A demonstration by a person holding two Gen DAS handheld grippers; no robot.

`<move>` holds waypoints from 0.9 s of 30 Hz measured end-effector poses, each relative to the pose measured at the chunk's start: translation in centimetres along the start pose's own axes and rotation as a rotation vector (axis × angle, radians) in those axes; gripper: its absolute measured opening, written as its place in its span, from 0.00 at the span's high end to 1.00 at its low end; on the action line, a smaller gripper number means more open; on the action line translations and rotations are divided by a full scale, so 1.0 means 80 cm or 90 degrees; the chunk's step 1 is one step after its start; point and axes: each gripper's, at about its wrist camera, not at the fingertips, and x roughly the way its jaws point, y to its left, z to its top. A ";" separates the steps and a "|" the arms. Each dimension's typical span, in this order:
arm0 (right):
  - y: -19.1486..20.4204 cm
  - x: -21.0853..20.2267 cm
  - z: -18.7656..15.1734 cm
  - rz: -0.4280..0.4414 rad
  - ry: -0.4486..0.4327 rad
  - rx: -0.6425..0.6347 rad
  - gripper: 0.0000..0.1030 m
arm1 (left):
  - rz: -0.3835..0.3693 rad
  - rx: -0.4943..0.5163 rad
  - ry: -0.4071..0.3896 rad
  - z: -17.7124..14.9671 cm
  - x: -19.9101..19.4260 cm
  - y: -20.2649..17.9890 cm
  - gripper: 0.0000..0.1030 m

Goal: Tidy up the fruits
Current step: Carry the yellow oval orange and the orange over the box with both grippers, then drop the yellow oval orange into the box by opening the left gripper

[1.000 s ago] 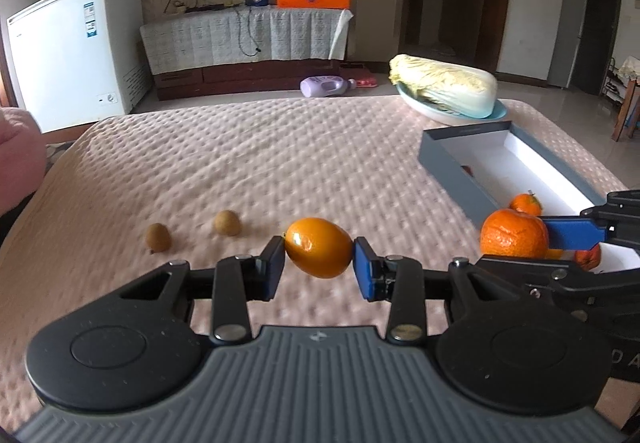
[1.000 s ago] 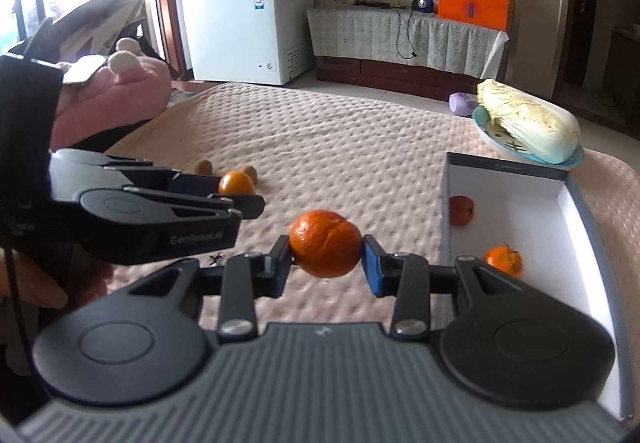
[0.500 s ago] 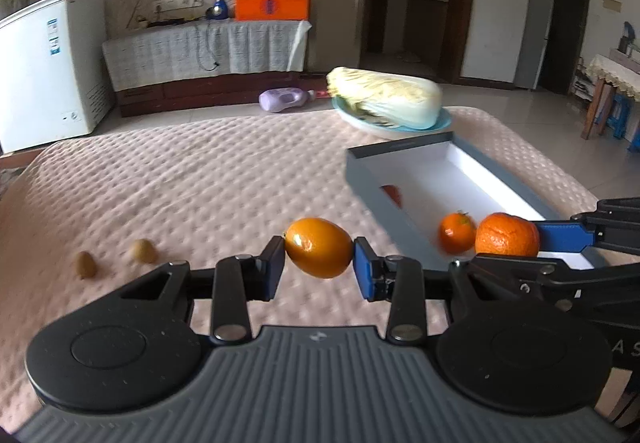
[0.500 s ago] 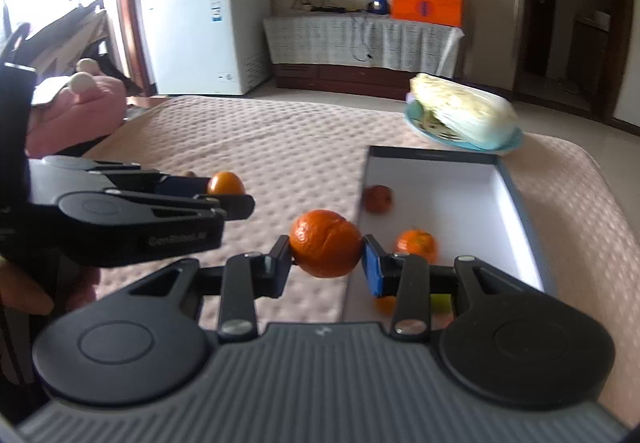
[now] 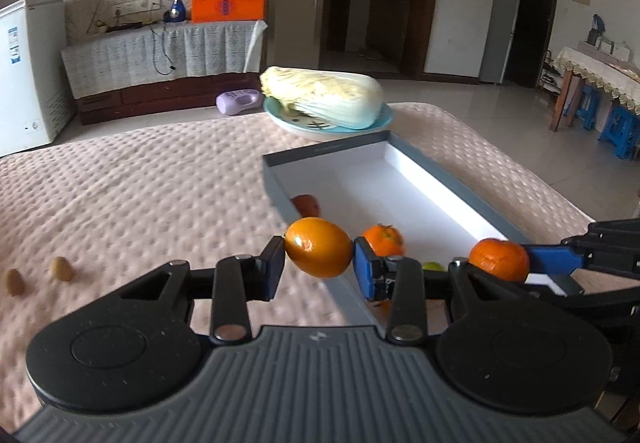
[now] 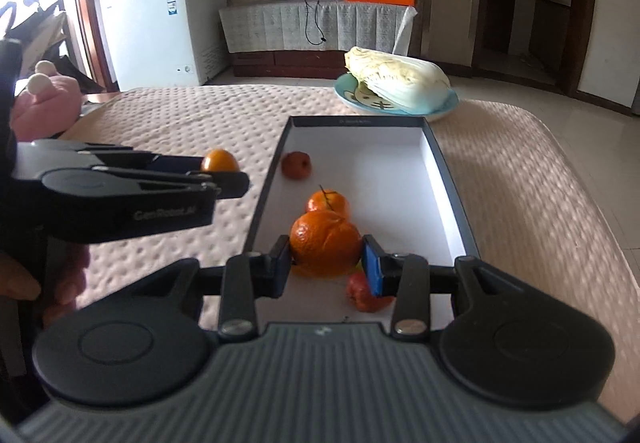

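Note:
My left gripper (image 5: 319, 247) is shut on a smooth orange fruit (image 5: 319, 247), held above the near left edge of the grey box (image 5: 460, 191). My right gripper (image 6: 325, 243) is shut on a wrinkled tangerine (image 6: 325, 243), held over the box's white floor (image 6: 384, 171). In the box lie a small tangerine (image 6: 328, 201), a reddish fruit (image 6: 296, 164) and another red fruit (image 6: 360, 297). A green fruit (image 5: 433, 266) peeks out behind my left fingers. Two kiwis (image 5: 62, 269) lie on the pink cover at the left.
A Chinese cabbage (image 5: 322, 97) on a blue plate (image 5: 280, 120) stands just beyond the box. The pink quilted cover (image 5: 140, 183) spreads to the left. A pink plush toy (image 6: 44, 103) sits at the left edge. A white freezer (image 6: 160, 19) stands behind.
Both grippers have moved right toward the box with their fruits. The right tangerine now hangs over the box floor, and the left fruit is at the box's near edge.

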 end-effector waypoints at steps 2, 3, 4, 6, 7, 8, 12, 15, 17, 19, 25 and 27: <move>-0.002 0.000 -0.001 -0.002 0.003 0.001 0.61 | -0.006 0.002 0.000 0.002 0.006 -0.008 0.58; -0.002 0.000 -0.002 -0.002 0.004 0.002 0.61 | -0.010 0.002 0.000 0.003 0.010 -0.011 0.58; -0.003 0.000 -0.002 -0.003 0.006 0.002 0.61 | -0.014 0.003 -0.001 0.004 0.013 -0.015 0.58; -0.005 0.000 -0.003 -0.003 0.008 0.003 0.61 | -0.017 0.011 -0.004 0.008 0.022 -0.022 0.58; -0.005 -0.001 -0.004 -0.004 0.009 0.003 0.61 | -0.017 0.015 -0.003 0.010 0.028 -0.024 0.58; -0.006 0.000 -0.005 -0.004 0.011 0.003 0.61 | -0.019 0.017 0.000 0.011 0.034 -0.025 0.58; -0.007 0.002 -0.005 -0.003 0.015 0.002 0.61 | -0.021 0.014 0.012 0.015 0.055 -0.027 0.58; -0.006 0.005 -0.003 -0.001 0.018 0.002 0.61 | -0.027 0.011 0.013 0.019 0.061 -0.029 0.58; -0.005 0.006 -0.002 0.002 0.019 0.002 0.61 | -0.030 0.016 0.009 0.020 0.063 -0.032 0.58; -0.004 0.006 -0.002 0.003 0.020 0.001 0.61 | -0.031 0.022 0.008 0.020 0.065 -0.036 0.58; -0.004 0.007 -0.004 0.001 0.024 0.002 0.61 | -0.033 0.027 0.009 0.020 0.068 -0.040 0.57; -0.003 0.007 -0.003 0.001 0.023 0.003 0.61 | -0.035 0.026 0.004 0.021 0.064 -0.039 0.57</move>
